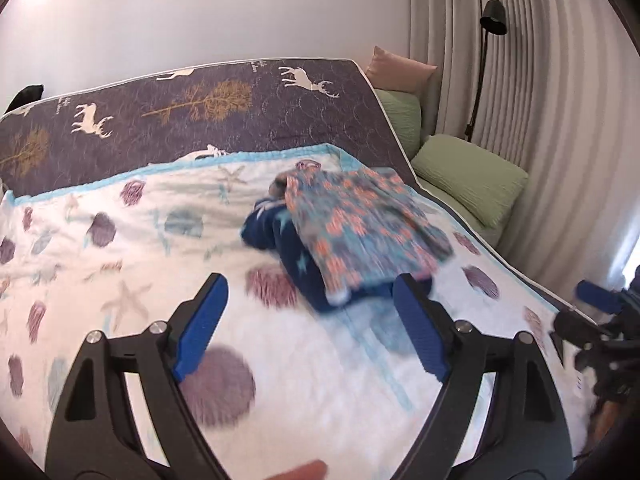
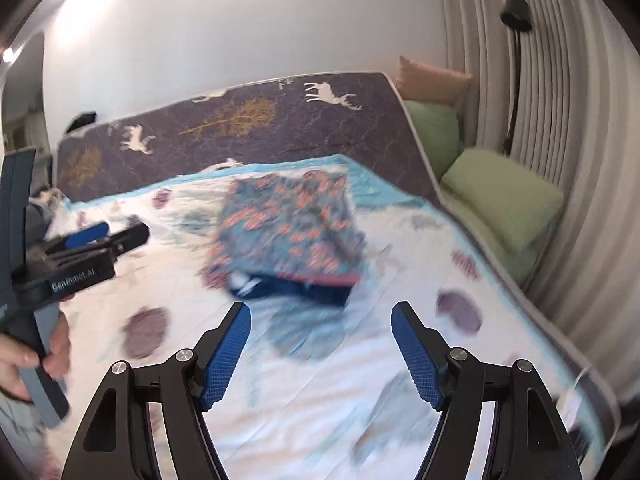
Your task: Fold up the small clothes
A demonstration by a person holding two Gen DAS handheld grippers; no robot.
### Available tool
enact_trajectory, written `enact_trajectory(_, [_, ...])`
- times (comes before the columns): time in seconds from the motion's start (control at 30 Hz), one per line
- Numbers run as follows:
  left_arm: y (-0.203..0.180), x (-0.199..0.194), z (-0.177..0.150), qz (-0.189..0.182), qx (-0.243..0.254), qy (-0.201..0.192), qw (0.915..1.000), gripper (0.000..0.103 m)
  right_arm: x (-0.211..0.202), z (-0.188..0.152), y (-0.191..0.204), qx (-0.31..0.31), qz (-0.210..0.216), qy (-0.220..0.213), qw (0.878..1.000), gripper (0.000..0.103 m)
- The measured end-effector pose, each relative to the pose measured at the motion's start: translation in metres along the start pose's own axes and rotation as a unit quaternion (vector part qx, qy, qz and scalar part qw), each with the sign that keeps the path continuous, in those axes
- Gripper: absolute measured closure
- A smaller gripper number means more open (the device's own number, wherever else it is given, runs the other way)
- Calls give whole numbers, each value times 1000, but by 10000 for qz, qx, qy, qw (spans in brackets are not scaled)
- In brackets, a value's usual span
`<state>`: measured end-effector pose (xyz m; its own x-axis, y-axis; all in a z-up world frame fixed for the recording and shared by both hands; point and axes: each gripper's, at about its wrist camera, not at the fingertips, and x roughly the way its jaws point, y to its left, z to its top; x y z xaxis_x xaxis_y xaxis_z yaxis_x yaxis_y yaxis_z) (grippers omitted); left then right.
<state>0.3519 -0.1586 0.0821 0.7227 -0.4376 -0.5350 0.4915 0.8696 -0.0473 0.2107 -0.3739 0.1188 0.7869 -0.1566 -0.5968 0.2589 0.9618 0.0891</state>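
White blanket (image 1: 120, 240), folded clothes (image 1: 360, 232) ahead of gaping left claw (image 1: 308, 320)

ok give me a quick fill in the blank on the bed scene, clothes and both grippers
1. The patterned folded garment lies on top of a folded ____ blue garment.
2. Both the left gripper and the right gripper are ____ and hold nothing.
3. The clothes rest on a white blanket printed with shells and ____.

Missing words: navy; open; starfish
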Motion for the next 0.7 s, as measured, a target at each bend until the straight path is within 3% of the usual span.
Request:
enact_trajectory(0.13, [-14,-50,-23,162,296,-208,9992,17,-36,-16,15,82,42,-136,9999,27])
enact_trajectory(0.2, [-22,-74,-35,255,454,-261,9983,11,-55,-22,23,69,-1,-247,9997,25])
enact_trajectory(0.37, [-27,-118,-57,445,425,-469,9970,5,-92,-36,31,247,263,-365,9987,23])
enact_trajectory(0.7, [-17,-161,-86,557,252,-415,9973,5,-124,-60,53,194,489,-416,9977,21])
